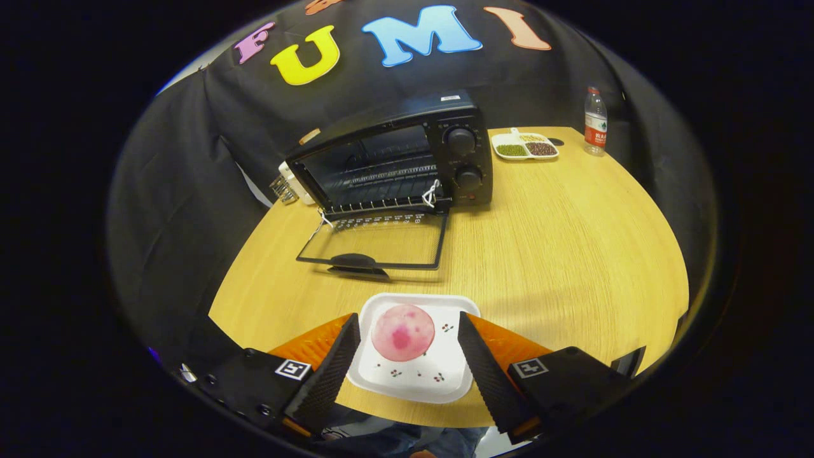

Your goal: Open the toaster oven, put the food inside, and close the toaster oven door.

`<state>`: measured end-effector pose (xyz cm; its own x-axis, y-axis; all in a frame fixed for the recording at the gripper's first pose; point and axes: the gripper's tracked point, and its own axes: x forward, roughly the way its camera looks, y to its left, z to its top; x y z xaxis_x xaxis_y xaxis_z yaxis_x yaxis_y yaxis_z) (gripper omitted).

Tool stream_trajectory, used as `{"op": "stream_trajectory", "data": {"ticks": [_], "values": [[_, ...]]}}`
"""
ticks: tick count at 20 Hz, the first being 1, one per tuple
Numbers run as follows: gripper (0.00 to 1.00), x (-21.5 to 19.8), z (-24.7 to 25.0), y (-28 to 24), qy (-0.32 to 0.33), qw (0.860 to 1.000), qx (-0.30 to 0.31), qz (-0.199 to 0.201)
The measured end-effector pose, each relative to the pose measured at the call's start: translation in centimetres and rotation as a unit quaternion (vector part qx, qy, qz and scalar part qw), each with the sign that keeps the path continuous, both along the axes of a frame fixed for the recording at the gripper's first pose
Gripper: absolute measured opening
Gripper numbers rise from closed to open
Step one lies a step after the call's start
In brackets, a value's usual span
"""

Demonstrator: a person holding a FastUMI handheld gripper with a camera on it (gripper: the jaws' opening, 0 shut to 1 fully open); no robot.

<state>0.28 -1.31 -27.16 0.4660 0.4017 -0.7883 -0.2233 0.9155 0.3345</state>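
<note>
The round wooden table (pixel 559 254) fills the middle of the frame and carries everything I have to work with. Above centre sits the black toaster oven (pixel 407 156), its cavity facing me, and its glass door (pixel 381 245) is already swung down flat onto the tabletop with the handle toward me, so the opening step looks done and the wire rack (pixel 381 191) inside is free to receive something. That leaves a straight run from the food to the mouth of the oven, which I take to be why the tray was set directly in front of it. Lower centre, at the near edge of the table, lies the white square tray (pixel 416 375) with a round pink bun (pixel 402 332) resting on it; whether it is a bun or a cake I cannot say for sure through this lens. My gripper (pixel 407 340) hovers over that tray with its jaws spread wide, one finger on each side of it and neither appearing to touch it, so nothing is held yet; I judge the next step is to close on the tray's sides. Upper right, beside the oven, are a divided dish of beans (pixel 526 145) and, further right, a small water bottle (pixel 595 121), both well clear of my path.
</note>
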Motion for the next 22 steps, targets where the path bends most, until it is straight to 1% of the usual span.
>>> {"op": "stream_trajectory", "data": {"ticks": [4,11,15,17,19,22], "values": [[0.99,-1.0,-1.9,-1.1,0.039,0.999,-0.004,0.023],[0.99,-2.2,-4.3,-2.0,0.131,0.991,0.025,0.031],[0.91,-2.5,-5.9,-1.9,0.179,0.983,0.03,0.038],[0.87,-2.4,-6.0,-1.6,0.191,0.98,0.038,0.038],[0.87,-2.3,-6.4,-1.7,0.202,0.978,0.034,0.036],[0.51,-2.0,-6.9,-2.5,0.223,0.974,0.028,0.027]]}}
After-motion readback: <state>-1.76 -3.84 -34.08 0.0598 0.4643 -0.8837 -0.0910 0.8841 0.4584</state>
